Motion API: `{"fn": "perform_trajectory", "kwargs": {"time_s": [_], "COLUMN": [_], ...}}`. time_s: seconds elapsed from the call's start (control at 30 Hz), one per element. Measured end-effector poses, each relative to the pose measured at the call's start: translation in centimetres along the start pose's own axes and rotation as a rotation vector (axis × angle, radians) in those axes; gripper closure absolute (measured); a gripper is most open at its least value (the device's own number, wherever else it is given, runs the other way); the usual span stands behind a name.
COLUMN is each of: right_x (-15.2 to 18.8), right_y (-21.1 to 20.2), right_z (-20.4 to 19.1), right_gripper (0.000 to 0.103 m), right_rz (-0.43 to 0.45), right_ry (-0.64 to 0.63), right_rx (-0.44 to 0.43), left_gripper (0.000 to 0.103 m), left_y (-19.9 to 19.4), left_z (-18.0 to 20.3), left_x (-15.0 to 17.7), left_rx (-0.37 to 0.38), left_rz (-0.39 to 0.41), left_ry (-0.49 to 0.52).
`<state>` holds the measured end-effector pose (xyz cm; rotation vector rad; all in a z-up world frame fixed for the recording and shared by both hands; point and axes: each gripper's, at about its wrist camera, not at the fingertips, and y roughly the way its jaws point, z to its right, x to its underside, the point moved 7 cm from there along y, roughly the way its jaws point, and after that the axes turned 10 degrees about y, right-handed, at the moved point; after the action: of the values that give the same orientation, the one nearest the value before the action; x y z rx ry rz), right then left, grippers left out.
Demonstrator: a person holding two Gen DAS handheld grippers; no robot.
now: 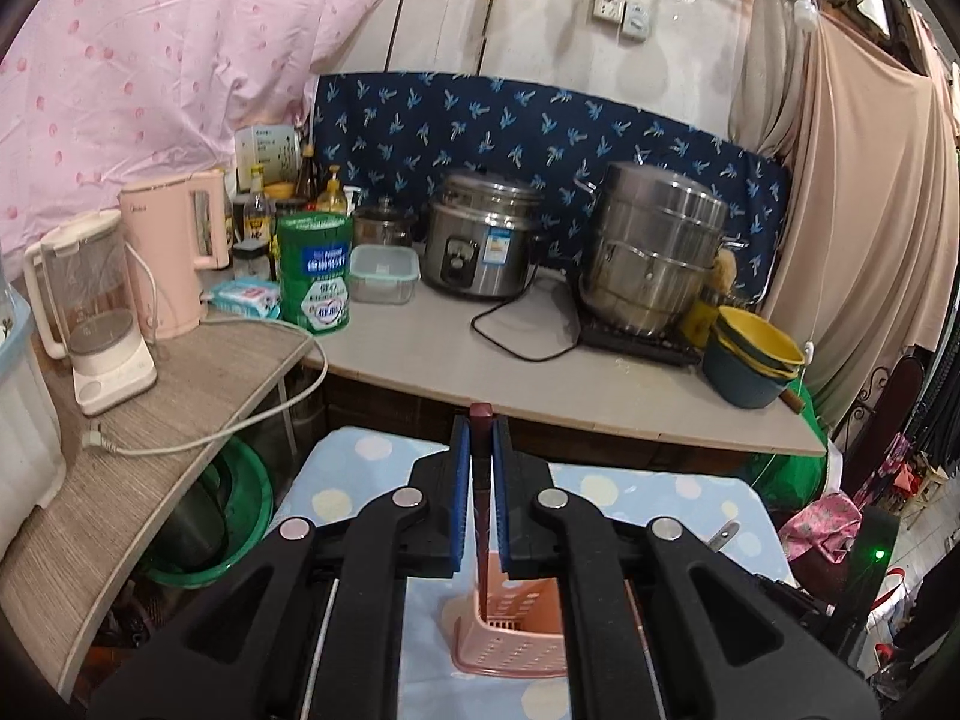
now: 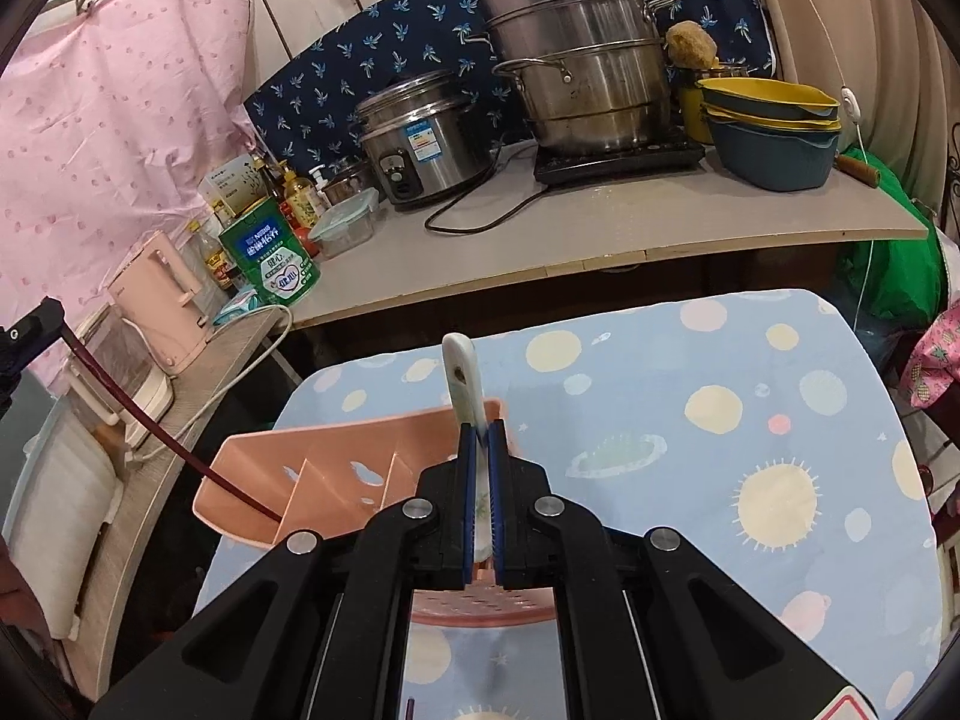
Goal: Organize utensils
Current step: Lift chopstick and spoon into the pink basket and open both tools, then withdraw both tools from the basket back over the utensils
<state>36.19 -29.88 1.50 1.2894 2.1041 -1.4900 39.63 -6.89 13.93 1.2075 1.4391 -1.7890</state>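
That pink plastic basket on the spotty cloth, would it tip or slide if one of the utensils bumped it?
Probably both. The basket looks like thin perforated plastic, so likely light. It appears to hold almost nothing, so little weighs it down. It stands on a cloth rather than a grippy mat, so a knock from the chopstick could shift it.

A pink slotted plastic utensil basket point(image 2: 360, 480) stands on the planet-print cloth-covered table point(image 2: 690, 420). Behind the table runs a grey counter point(image 2: 600, 228) bearing a steel rice cooker point(image 2: 420, 138), with a tall steel steamer pot point(image 2: 576, 60) to its right and stacked yellow-and-blue bowls point(image 2: 774, 126) farther right
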Motion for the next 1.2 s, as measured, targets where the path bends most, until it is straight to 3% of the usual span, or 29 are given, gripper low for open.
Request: {"fn": "perform_trajectory", "kwargs": {"time_s": [0.17,0.23,0.33,0.57,0.93,1.2], "right_x": [0.5,0.5,0.7,2.5,8.8,14.7], "right_y": [-0.2,-0.7,-1.7,-5.5,-11.7,-14.7], "right_z": [-0.3,-0.3,-0.4,-0.8,-1.6,-0.4], "right_gripper": [0.096,0.095,0.093,0.082,0.067,0.066], "right_rz": [0.010,0.018,0.021,0.032,0.032,-0.007], "right_ry": [-0.006,-0.003,-0.002,-0.024,-0.095,-0.120], "right_rx": [0.005,0.003,-0.002,-0.008,0.003,0.035], "left_gripper": [0.092,0.071,0.061,0.056,0.056,0.056], "left_y": [0.2,0.0,-0.9,-3.4,-7.7,-10.6], "left_z": [-0.5,-0.7,-1.0,-0.9,-0.3,0.3], "left_x": [1.2,1.4,1.8,3.8,9.7,15.4], "left_rx": [-0.009,-0.017,-0.049,-0.072,-0.118,-0.118], "left_rz": [-0.015,-0.019,-0.012,-0.032,-0.105,-0.178], "left_ry": [-0.001,-0.003,0.005,0.026,0.083,0.099]}}
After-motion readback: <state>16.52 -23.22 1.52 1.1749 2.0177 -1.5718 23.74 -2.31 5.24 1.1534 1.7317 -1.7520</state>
